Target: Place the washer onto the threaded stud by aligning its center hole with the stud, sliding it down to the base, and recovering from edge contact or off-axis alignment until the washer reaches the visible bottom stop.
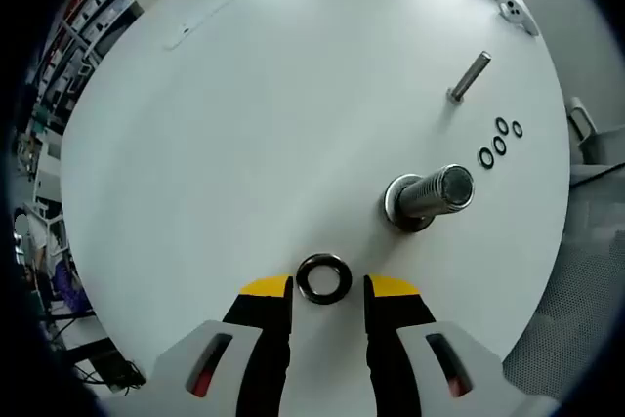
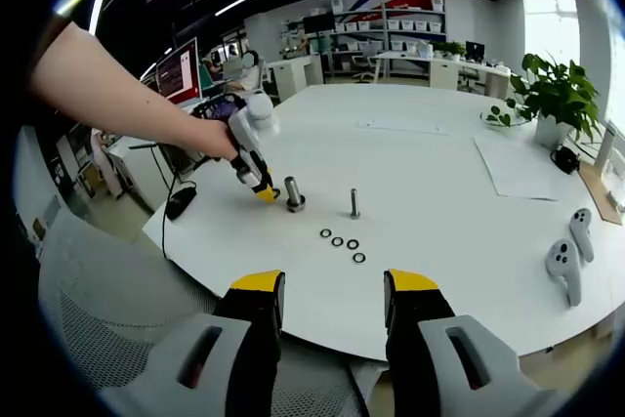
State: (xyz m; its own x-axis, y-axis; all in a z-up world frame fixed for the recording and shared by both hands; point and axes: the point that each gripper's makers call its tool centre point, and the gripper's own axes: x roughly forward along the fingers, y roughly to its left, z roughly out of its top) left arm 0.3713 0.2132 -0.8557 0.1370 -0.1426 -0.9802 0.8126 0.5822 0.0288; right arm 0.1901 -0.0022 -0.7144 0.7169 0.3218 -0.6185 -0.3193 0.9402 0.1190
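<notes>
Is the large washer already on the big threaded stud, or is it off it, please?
Off. The large washer lies flat on the table between the open left gripper jaws, apart from the upright threaded stud.

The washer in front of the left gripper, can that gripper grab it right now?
Probably yes. The washer lies flat on the table, right between the tips of the open left gripper. Nothing stands between them, and the big stud is off to one side.

On the white table (image 1: 244,114) stand 2 studs: 1 thick threaded stud (image 1: 430,196) and 1 thin stud (image 1: 470,77). There is 1 large washer (image 1: 324,278) and 4 small black rings (image 2: 342,242). Also 2 white controllers (image 2: 571,253) and 1 potted plant (image 2: 552,95).
</notes>
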